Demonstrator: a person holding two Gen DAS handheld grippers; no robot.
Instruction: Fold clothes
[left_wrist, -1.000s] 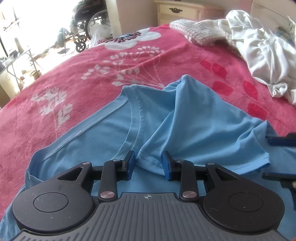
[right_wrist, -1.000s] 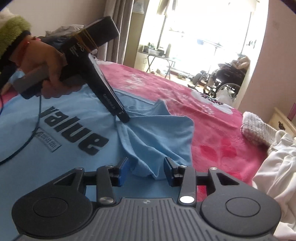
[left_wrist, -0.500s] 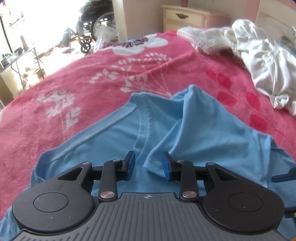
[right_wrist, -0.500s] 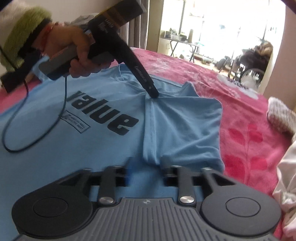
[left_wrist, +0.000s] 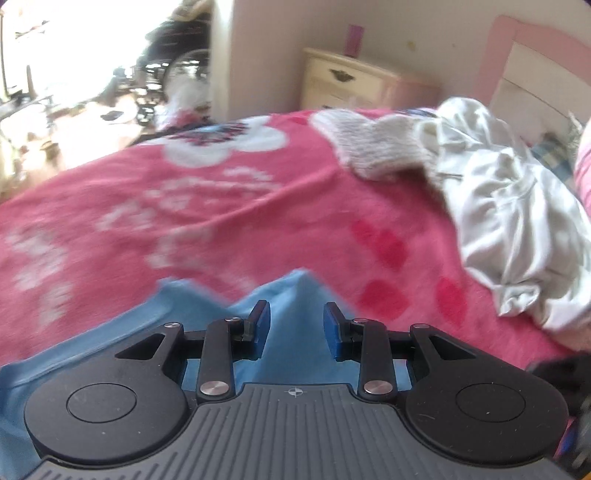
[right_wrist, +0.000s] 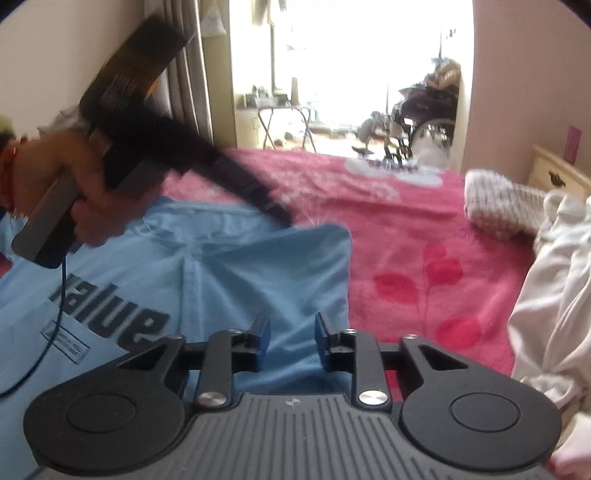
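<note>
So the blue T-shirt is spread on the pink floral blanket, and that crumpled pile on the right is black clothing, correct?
Not quite. The crumpled pile is white, not black, as the left wrist view shows. The blue T-shirt does lie on the pink floral blanket.

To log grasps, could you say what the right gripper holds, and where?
Nothing: the right gripper, jaws just closing yet apart, hovers over the blue T-shirt sleeve hem.

Bare blanket (left_wrist: 221, 206) ahead; white clothes pile (left_wrist: 517, 221) blocks right.
</note>
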